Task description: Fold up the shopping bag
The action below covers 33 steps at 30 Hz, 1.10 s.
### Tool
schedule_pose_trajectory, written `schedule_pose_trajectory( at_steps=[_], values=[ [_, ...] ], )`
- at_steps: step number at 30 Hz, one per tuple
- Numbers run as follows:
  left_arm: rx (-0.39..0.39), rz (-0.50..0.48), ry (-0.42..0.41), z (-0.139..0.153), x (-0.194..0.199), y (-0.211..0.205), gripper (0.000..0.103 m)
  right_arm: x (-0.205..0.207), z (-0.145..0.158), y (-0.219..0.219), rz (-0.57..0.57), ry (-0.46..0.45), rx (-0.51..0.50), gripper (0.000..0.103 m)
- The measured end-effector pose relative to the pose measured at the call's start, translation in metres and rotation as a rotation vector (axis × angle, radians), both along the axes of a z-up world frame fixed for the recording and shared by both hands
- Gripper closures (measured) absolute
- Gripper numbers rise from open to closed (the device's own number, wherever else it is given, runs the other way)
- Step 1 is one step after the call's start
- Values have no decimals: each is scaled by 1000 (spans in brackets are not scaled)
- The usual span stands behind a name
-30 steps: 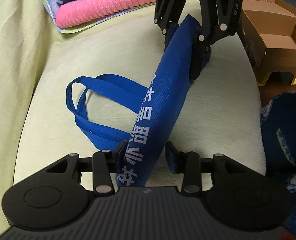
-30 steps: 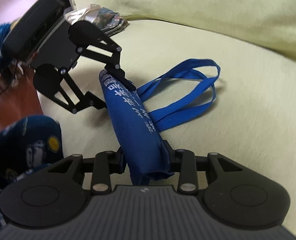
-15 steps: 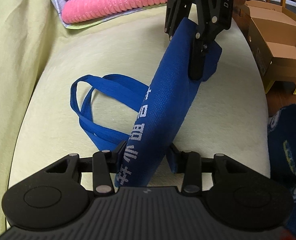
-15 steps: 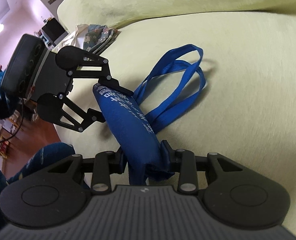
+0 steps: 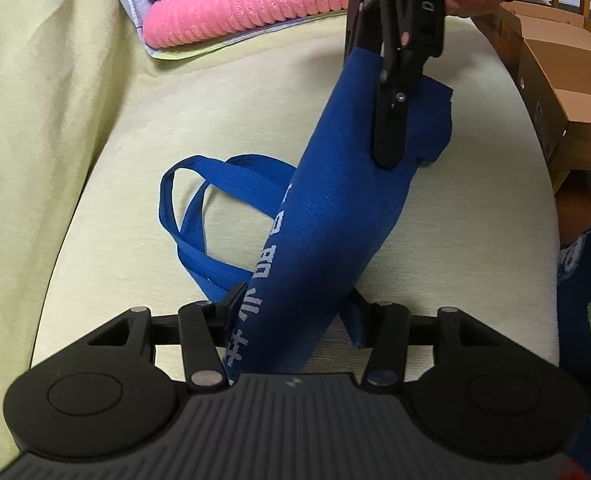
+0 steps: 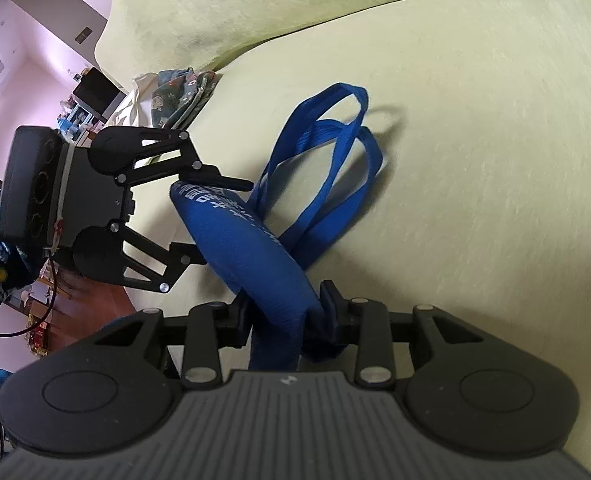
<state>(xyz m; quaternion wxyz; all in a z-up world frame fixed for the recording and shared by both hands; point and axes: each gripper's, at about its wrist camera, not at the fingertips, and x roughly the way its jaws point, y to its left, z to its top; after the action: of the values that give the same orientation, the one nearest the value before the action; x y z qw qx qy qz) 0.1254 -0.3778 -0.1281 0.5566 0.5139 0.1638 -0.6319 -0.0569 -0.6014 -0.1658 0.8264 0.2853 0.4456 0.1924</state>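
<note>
The blue shopping bag [image 5: 335, 216] with white lettering is folded into a narrow band and held off the yellow sofa seat [image 5: 127, 184] between both grippers. My left gripper [image 5: 291, 316] is shut on the near end of the bag. My right gripper [image 6: 285, 312] is shut on the other end of the bag [image 6: 251, 248] and shows at the top of the left wrist view [image 5: 391, 120]. The bag's two blue handles [image 5: 199, 216] hang down in loops and rest on the seat, also seen in the right wrist view [image 6: 335, 152].
A pink towel [image 5: 247, 12] and a blue one lie stacked at the far end of the seat. Open cardboard boxes [image 5: 567, 80] stand on the floor beside the sofa. Folded patterned cloth [image 6: 179, 96] lies at the other end. The sofa back [image 6: 295, 4] rises behind.
Both grippers have turned and the right one has tilted steeper, lifting the band. The handles have swung and stand in taller loops. Both grips have held.
</note>
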Motion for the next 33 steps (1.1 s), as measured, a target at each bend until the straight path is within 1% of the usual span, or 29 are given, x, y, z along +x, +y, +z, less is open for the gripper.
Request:
schedule_pose_trajectory(
  at_steps=[9, 12, 14, 17, 20, 21, 22, 24, 25, 28, 33],
  values=[
    [-18, -29, -47, 7, -3, 9, 47, 1, -5, -6, -13, 16, 26, 72],
    [-23, -35, -65, 16, -4, 16, 47, 0, -7, -8, -24, 19, 35, 72],
    [-28, -40, -81, 22, -4, 22, 49, 0, -8, -10, -30, 22, 38, 72],
    [-35, -38, -99, 31, -4, 27, 54, 1, -8, -11, -35, 28, 41, 72],
    [-57, -28, -107, 43, -3, 32, 64, 1, -8, -13, -43, 33, 42, 72],
    [-71, -26, -102, 47, -3, 33, 82, 2, -8, -13, -48, 33, 41, 72],
    [-79, -24, -88, 51, -3, 33, 93, 2, -8, -14, -54, 33, 39, 72],
    [-94, -31, -54, 56, -6, 32, 93, 2, -8, -14, -65, 35, 36, 72],
    [-98, -37, -52, 54, -8, 30, 93, 2, -8, -14, -68, 35, 34, 72],
    [-94, -49, -55, 43, -14, 19, 93, 4, -7, -14, -71, 37, 24, 72],
    [-110, -24, 3, 33, -11, 3, 93, 5, -6, -13, -82, 40, 0, 72]
  ],
)
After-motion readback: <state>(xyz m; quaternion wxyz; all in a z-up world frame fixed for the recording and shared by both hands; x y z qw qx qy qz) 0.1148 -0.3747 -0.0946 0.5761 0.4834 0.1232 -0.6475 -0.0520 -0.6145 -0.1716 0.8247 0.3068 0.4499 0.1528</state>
